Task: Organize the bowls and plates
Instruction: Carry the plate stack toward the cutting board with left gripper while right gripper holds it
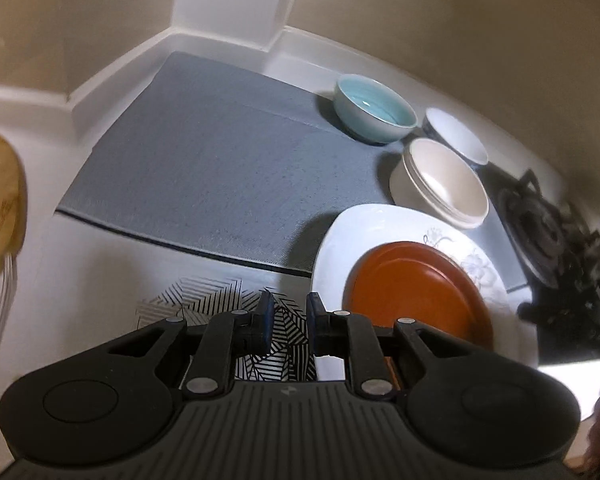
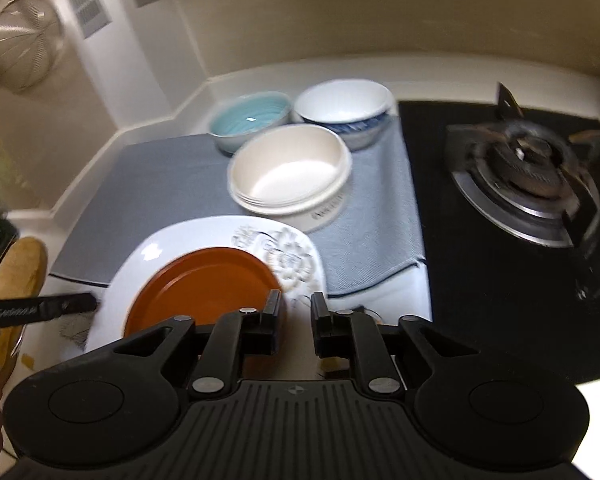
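Orange plate (image 2: 204, 284) sits on the white floral plate (image 2: 296, 258), which overlaps the near edge of the grey mat (image 1: 204, 160). Just beyond, on the mat: cream bowl (image 2: 290, 176), w/ blue bowl (image 2: 252, 120) far left and blue-patterned white bowl (image 2: 344, 110) far right. Striped plate (image 1: 204, 296) lies left of the stack, off the mat. Stove burner (image 2: 524, 168) to the right. Left gripper (image 1: 289, 320) jaws narrowly parted, nothing pinched. Right gripper (image 2: 296, 318) same, hovering over the plates' near rim.
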### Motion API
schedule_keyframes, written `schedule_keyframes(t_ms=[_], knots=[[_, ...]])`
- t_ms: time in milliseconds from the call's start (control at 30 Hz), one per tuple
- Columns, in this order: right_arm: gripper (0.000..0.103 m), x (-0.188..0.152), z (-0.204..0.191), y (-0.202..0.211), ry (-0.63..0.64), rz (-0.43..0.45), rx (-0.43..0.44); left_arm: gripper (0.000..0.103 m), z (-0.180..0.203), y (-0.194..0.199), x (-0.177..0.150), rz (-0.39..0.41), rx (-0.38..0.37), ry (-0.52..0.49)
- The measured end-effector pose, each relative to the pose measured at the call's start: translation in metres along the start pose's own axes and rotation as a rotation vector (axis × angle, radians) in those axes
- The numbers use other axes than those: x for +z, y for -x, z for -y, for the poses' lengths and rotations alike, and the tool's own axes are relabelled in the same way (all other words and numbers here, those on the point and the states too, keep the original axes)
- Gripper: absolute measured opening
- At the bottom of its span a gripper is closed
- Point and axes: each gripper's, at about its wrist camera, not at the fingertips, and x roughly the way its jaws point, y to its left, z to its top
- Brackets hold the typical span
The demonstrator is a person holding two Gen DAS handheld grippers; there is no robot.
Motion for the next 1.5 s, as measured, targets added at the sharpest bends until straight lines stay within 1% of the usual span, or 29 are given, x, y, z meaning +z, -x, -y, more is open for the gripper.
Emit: schedule_keyframes(t_ms=[133, 333, 700, 833, 1100, 1233, 1433, 1500], knots=[[0.019, -0.002, 0.011, -0.009, -0.041, -0.038, -0.012, 0.019, -0.001, 0.001, -0.001, 0.002, -0.025, 0.020], [0.019, -0.007, 0.012, -0.018, -0.044, -0.089, 0.017, 0.019, 0.001, -0.009, -0.006, -0.054, -0.052, 0.036], [0.019, -0.013, 0.012, -0.028, -0.074, -0.131, 0.048, 0.019, -0.001, -0.019, -0.011, -0.107, -0.090, 0.075], [0.022, -0.013, 0.011, -0.030, -0.083, -0.136, 0.053, 0.019, -0.002, -0.021, -0.011, -0.118, -0.106, 0.070], [0.020, -0.015, 0.010, -0.028, -0.070, -0.116, 0.041, 0.018, -0.002, -0.022, -0.012, -0.118, -0.131, 0.048], [0.020, -0.016, 0.005, -0.026, -0.053, -0.110, 0.020, 0.018, -0.005, -0.022, -0.011, -0.118, -0.143, 0.039], [0.020, -0.015, -0.003, -0.026, -0.037, -0.111, -0.001, 0.017, -0.013, -0.022, -0.008, -0.113, -0.153, 0.045], [0.020, -0.014, -0.007, -0.027, -0.026, -0.119, 0.007, 0.017, -0.019, -0.021, -0.007, -0.110, -0.154, 0.050]])
